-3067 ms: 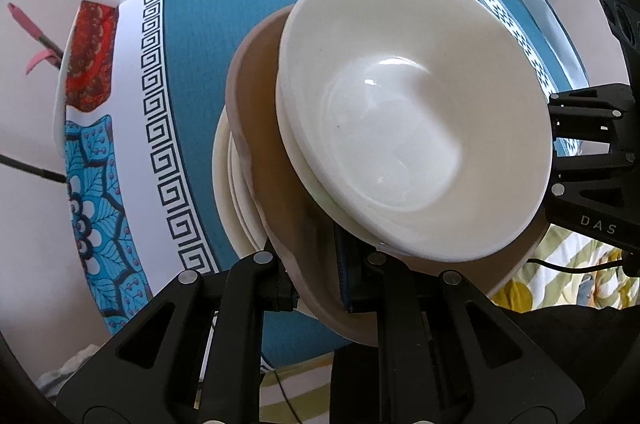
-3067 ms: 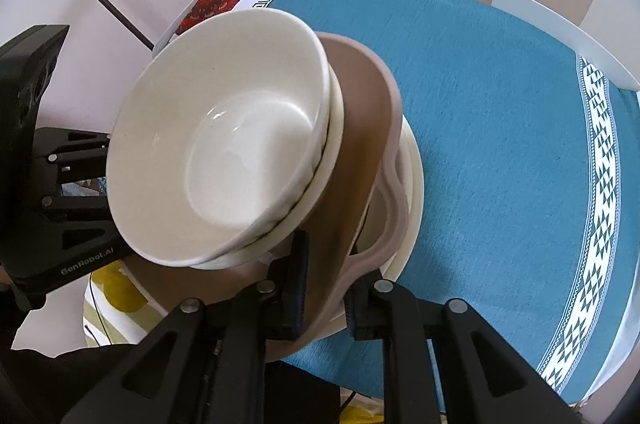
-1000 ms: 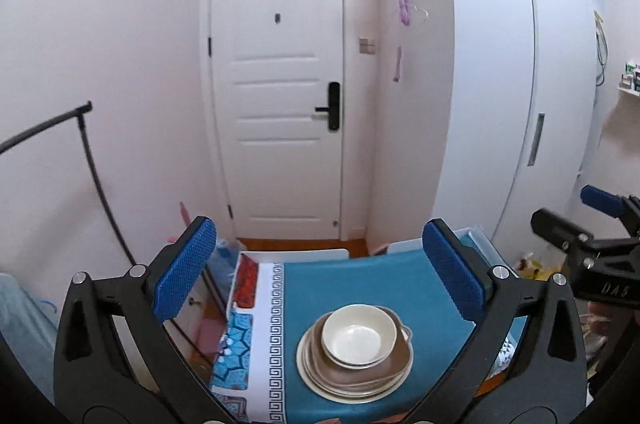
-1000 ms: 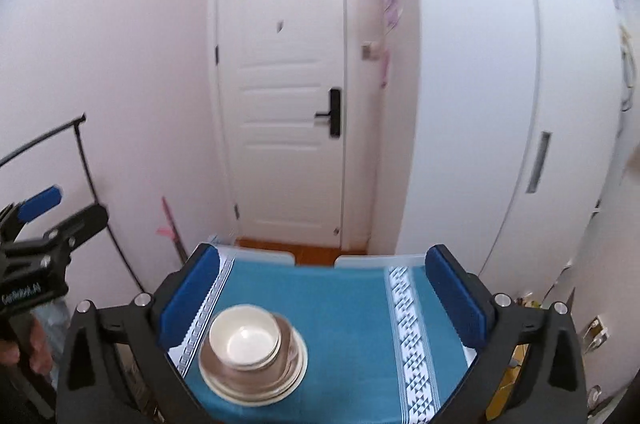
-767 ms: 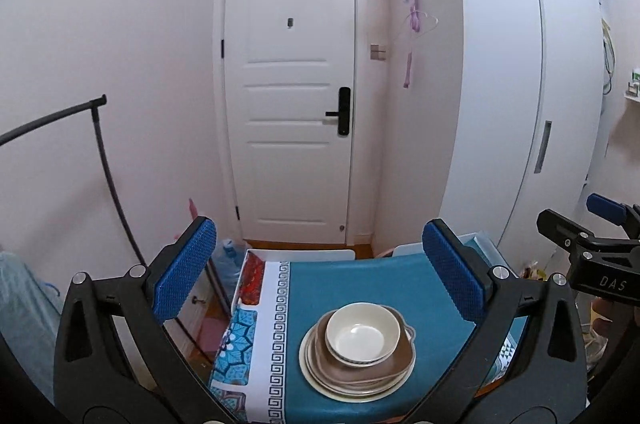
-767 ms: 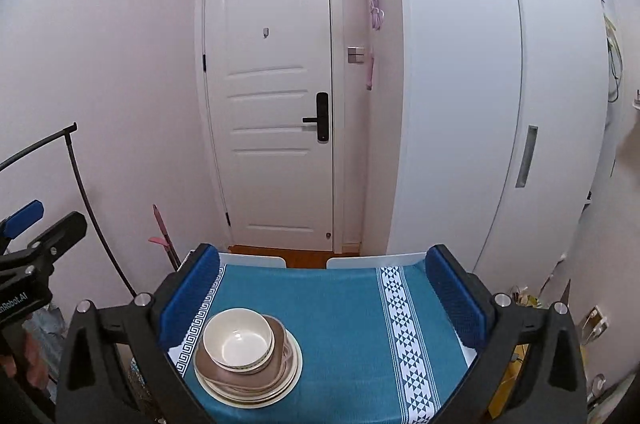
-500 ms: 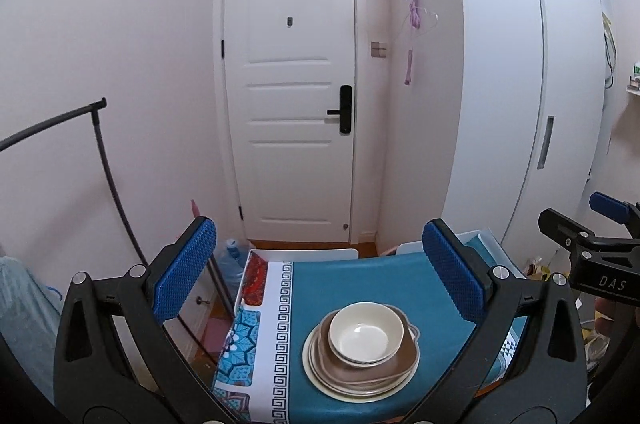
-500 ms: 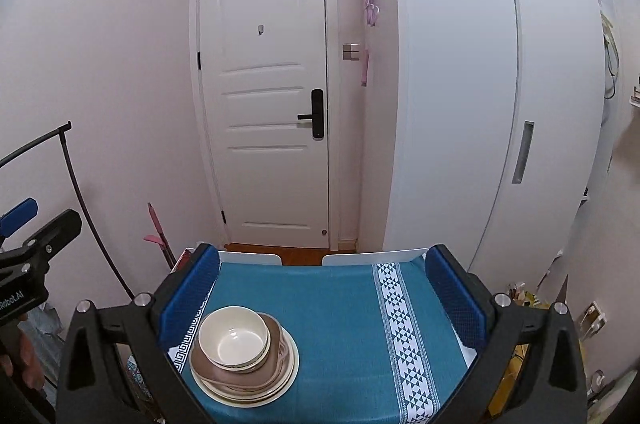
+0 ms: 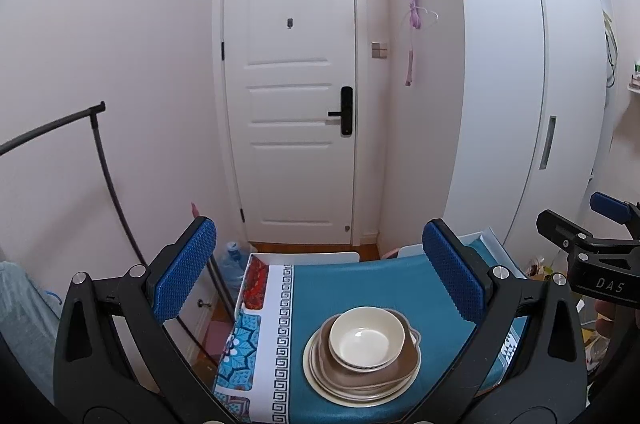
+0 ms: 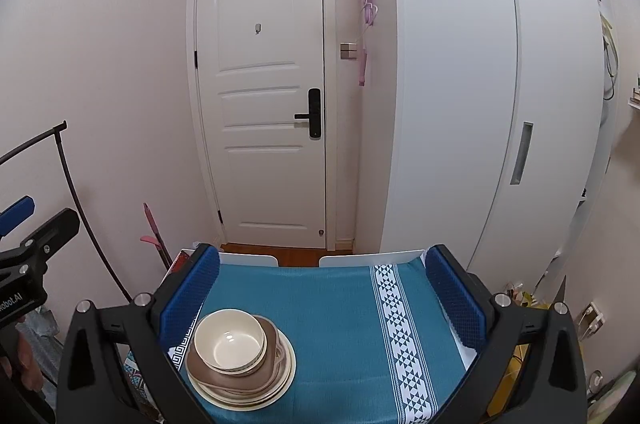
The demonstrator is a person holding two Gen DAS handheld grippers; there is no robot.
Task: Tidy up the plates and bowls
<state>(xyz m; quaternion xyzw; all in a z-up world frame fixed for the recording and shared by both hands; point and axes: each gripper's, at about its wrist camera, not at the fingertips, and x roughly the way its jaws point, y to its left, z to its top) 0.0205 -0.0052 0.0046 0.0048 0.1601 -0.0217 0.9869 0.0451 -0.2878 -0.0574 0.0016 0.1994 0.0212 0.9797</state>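
Your left tongs (image 9: 320, 272) and right tongs (image 10: 322, 288) gape wide, empty, above the stacked bowls (image 9: 366, 338) at lower centre of the tabletop (image 9: 360, 284).

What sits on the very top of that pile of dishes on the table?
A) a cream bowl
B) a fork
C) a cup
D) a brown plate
A: a cream bowl sits uppermost, nested on another bowl above a brown dish and cream plates.

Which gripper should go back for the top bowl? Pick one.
Left, marginally. The stack sits nearly centred between the left gripper's open fingers; from the right gripper, also open and empty, it lies off toward the left finger.
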